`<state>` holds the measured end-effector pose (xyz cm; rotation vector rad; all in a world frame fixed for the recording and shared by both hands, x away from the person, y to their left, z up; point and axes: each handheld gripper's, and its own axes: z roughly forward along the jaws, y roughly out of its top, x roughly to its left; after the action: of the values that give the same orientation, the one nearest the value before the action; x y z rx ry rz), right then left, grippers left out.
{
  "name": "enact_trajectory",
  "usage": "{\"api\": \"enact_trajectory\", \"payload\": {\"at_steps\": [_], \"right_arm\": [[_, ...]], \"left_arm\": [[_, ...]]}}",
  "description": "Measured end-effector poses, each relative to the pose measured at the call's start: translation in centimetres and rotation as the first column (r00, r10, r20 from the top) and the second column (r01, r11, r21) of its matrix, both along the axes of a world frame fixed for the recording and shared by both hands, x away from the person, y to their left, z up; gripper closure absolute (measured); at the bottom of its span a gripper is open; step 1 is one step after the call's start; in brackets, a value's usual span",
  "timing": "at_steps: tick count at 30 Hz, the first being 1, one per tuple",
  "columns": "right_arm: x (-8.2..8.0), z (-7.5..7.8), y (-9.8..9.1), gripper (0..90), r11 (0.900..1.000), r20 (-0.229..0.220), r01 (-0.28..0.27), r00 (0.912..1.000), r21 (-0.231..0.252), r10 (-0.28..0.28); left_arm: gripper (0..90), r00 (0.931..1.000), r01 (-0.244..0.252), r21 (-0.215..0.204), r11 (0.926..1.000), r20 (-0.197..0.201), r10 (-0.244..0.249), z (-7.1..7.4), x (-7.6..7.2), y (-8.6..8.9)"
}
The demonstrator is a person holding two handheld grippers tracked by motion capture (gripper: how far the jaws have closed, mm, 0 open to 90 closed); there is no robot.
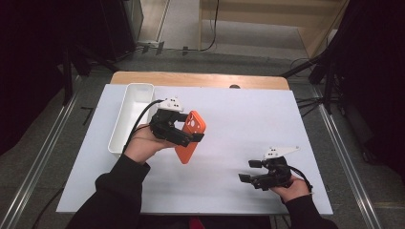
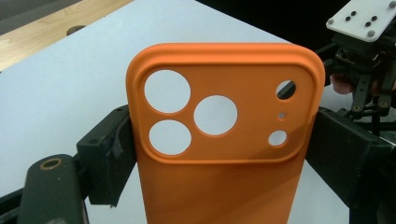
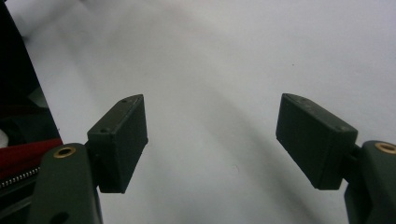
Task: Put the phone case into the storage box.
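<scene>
Left gripper (image 1: 188,136) is clamping the orange phone case (image 1: 191,138) above the white mat (image 1: 239,114), three o'clock of the white bin (image 1: 131,117). Its own view is showing pads squeezing the case's edges. Right gripper (image 3: 212,140) is gaping, holding nothing.

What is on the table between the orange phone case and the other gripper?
Nothing: the high view shows bare white table between the orange phone case and the right gripper.

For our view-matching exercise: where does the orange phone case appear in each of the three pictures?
High view: orange phone case, left of centre, clamped in the left hand-held gripper.
Left gripper view: fills the centre, between the jaws.
Right gripper view: not in it.
Shared landmark: the white table sheet.
</scene>
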<state>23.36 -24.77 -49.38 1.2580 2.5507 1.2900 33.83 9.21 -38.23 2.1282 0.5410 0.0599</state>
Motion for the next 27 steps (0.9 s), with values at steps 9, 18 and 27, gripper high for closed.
{"api": "enact_trajectory", "payload": {"at_steps": [9, 18, 27], "right_arm": [[-0.1, 0.0, 0.1, 23.8, 1.0000, -0.002, 0.003, 1.0000, 0.002, -0.003], [-0.1, 0.1, 0.0, 23.7, 0.9999, 0.003, 0.010, 0.9999, 0.004, -0.010], [-0.1, 0.1, 0.1, 23.8, 1.0000, 0.000, 0.004, 1.0000, -0.004, -0.004]], "left_arm": [[15.7, 0.9999, 0.006, 0.000, 1.0000, -0.011, -0.006, 0.5, 0.1, 0.7], [15.7, 1.0000, -0.002, 0.000, 1.0000, 0.001, 0.002, 1.4, 0.2, 1.6], [15.7, 0.9999, -0.011, -0.009, 0.9999, 0.000, 0.011, 2.0, 0.3, 2.6]]}}
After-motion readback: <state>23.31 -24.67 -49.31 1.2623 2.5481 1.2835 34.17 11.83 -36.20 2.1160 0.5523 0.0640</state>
